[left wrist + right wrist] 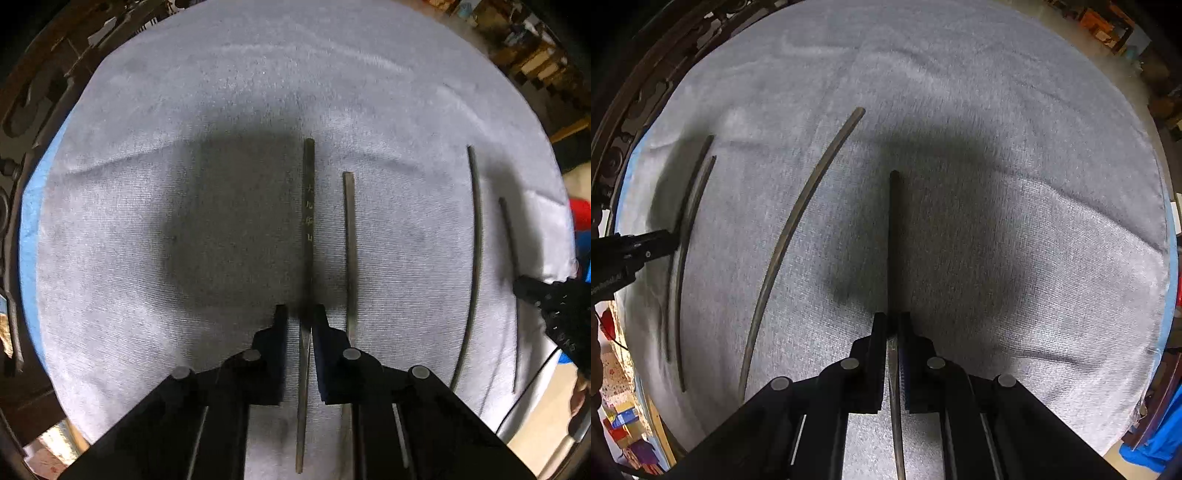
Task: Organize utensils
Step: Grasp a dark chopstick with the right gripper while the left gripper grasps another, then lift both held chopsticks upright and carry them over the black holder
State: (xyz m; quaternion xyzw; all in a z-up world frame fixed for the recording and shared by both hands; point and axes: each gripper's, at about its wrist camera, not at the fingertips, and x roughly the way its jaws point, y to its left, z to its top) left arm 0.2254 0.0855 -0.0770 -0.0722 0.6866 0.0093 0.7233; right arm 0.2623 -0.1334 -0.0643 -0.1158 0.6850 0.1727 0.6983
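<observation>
4 slim dark chopsticks [308,192] on cloth [147,184]

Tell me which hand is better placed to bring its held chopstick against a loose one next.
Left, probably. The left gripper clamps the lettered chopstick, already close beside and parallel to a loose chopstick. The right gripper holds a plain chopstick farther from the nearest loose one.

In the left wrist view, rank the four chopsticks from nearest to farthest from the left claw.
1. Lettered chopstick, between the left claw's fingers.
2. Plain chopstick, just right of it.
3. Curved-looking chopstick, farther right.
4. Far-right chopstick, at the right claw.
</observation>
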